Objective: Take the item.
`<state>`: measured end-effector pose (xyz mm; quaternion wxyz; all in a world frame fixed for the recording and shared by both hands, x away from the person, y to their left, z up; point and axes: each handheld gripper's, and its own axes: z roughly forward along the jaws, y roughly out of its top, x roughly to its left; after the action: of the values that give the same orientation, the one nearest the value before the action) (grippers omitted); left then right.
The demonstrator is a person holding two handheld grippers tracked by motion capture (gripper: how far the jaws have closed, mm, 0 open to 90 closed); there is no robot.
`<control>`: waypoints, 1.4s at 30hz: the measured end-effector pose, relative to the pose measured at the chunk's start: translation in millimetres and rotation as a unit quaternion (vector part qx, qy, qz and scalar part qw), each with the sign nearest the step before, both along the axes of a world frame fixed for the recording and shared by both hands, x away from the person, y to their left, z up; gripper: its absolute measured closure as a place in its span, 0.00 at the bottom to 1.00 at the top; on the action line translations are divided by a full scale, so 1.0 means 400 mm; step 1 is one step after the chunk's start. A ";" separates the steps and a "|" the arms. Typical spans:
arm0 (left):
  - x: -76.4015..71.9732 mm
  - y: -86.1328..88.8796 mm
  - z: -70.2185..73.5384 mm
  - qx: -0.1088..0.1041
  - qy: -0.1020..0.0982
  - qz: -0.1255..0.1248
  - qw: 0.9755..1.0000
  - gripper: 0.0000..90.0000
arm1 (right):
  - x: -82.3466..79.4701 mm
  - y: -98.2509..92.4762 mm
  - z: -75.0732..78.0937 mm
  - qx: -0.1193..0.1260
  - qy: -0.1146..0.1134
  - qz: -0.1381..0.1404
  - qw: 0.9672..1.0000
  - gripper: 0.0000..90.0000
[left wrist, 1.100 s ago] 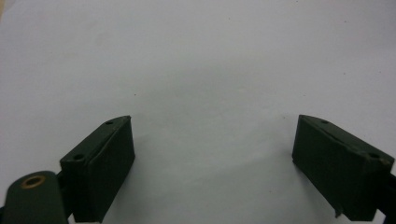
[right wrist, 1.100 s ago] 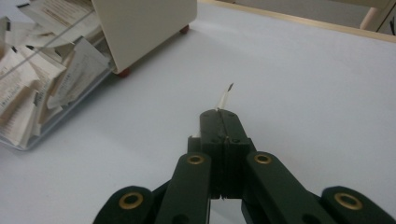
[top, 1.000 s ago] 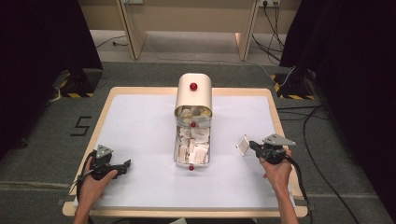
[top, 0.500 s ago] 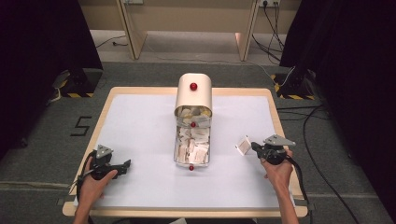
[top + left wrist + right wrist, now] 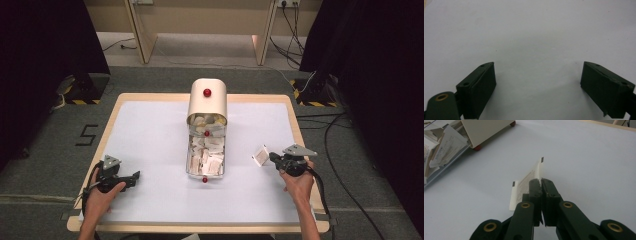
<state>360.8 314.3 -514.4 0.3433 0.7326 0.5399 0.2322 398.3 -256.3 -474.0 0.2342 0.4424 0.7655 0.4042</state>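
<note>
Since the earlier high views nothing on the desk has moved: both hands hold position, and the small white printed paper sachet [image 5: 261,155] stays clear of the box. Judged from this, the sachet is picked out and awaits transfer or placement.

Nearest, at 8 o'clock on the white-covered desk [image 5: 150,130], the left gripper [image 5: 131,177] rests low with its jaws spread wide and nothing between them; bare desk surface lies ahead of it.

At 4 o'clock, the right gripper [image 5: 541,181] has its jaws pressed together on the sachet's edge, pinching it. The sachet stands on edge, projecting toward the desk centre.

Farther in, at centre, the clear tray of white sachets [image 5: 206,156] extends from the cream rounded box with red knobs [image 5: 207,102], which lies toward 12 o'clock.
</note>
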 end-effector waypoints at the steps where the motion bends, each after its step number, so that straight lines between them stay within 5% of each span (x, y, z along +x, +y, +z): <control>1: 0.000 0.000 0.000 0.000 0.000 0.000 1.000 0.13 | 0.000 0.000 0.000 0.000 0.000 0.000 1.000 0.96; 6: 0.000 0.000 0.000 0.000 0.000 0.000 1.000 0.13 | 0.001 0.001 0.002 0.003 0.004 -0.001 1.000 0.88; 13: 0.000 0.000 0.000 0.000 0.000 0.000 1.000 0.13 | 0.005 -0.001 0.012 0.016 0.011 -0.036 0.999 0.54; 42: 0.000 0.000 0.000 0.000 0.000 0.000 1.000 0.13 | -0.010 0.070 0.048 0.017 0.005 0.004 1.000 0.38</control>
<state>360.8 314.3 -514.4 0.3434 0.7326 0.5399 0.2322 394.2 -228.3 -454.9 0.2213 0.4455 0.7614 0.4158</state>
